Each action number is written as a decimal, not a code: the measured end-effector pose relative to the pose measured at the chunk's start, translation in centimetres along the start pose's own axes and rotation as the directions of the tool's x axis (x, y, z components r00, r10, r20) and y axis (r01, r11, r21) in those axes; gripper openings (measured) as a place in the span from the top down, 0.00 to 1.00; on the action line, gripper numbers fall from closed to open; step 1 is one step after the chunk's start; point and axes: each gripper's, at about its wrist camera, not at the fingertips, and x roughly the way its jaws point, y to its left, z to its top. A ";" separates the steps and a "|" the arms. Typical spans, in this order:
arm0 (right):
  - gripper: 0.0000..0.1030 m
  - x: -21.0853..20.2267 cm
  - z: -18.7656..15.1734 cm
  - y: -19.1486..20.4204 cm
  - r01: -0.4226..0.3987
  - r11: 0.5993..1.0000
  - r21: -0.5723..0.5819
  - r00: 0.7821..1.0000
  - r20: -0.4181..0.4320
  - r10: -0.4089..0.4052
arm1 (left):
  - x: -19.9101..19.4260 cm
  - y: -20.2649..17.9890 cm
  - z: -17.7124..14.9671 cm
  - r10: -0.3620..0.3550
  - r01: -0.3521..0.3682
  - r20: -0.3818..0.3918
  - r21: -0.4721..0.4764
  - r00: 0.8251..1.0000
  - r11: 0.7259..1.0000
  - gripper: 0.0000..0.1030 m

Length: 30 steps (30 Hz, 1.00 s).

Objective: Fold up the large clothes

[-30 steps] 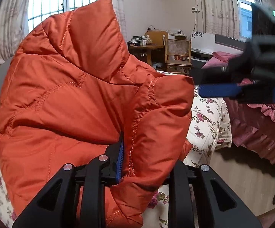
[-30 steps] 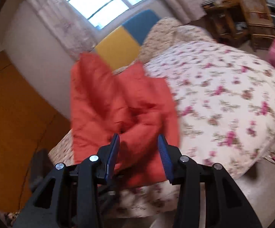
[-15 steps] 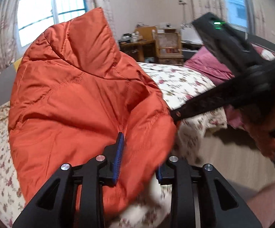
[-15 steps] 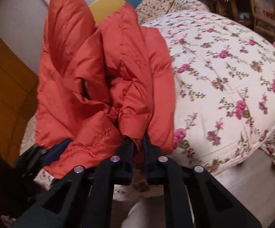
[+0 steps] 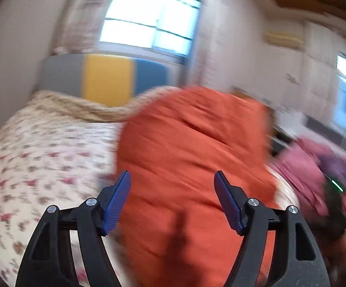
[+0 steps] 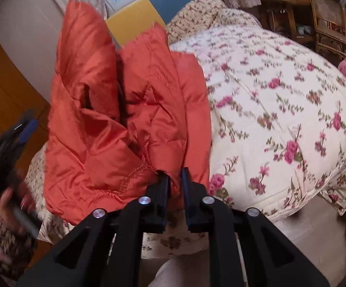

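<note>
Pinching a bunched edge of the orange quilted puffer jacket [image 6: 129,110], the right gripper [image 6: 174,179] had its jaws drawn narrow on the fabric, and the garment hung raised just above the near edge of the bed with the cream quilt printed in pink roses [image 6: 280,110]. Only the right wrist view showed that grip, along with the jacket's stitched seams and hem, and a wooden chair [image 6: 329,21] beyond the far side of the bed. It also caught the left gripper [image 6: 17,141] as a blurred dark shape with a blue pad, off to the left of the jacket and clear of it.

The left wrist view, heavily smeared, showed what the other could not: the left gripper [image 5: 173,195] stood wide apart with nothing between its blue pads [image 5: 116,199], the jacket [image 5: 192,167] being a blurred orange mass beyond them. Behind the bed [image 5: 41,157] sat a headboard in grey, yellow and blue panels [image 5: 103,79], and a pink heap of bedding [image 5: 316,167] lay to the right of the jacket.

Half a second earlier the left gripper had been clamped on the jacket's fold; it had since let go and swung away, while the right gripper kept its hold.
</note>
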 end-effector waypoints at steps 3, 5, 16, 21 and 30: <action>0.79 -2.3 1.0 0.6 -0.009 1.000 -0.012 0.997 0.077 0.010 | 3.0 3.9 1.6 0.028 -0.031 -0.018 -0.139 0.999 0.990 0.32; 0.78 -3.6 1.9 1.3 -0.028 0.999 -0.021 0.991 0.129 0.031 | 5.2 4.0 2.0 -0.026 0.019 -0.043 -0.146 0.999 0.989 0.40; 0.79 -4.4 10.3 8.6 -0.026 0.986 -0.163 0.959 0.273 0.070 | 9.4 -2.5 2.6 -0.047 0.045 -0.114 -0.017 0.992 0.999 0.43; 0.79 0.8 14.9 9.8 0.035 0.987 -0.159 0.964 0.266 0.009 | 11.3 -3.6 2.8 -0.031 0.027 -0.180 -0.023 0.983 0.999 0.43; 0.81 9.9 18.6 5.0 0.111 0.986 -0.127 0.978 0.188 -0.086 | 14.2 -5.9 2.6 0.043 -0.032 -0.255 0.048 0.966 0.998 0.42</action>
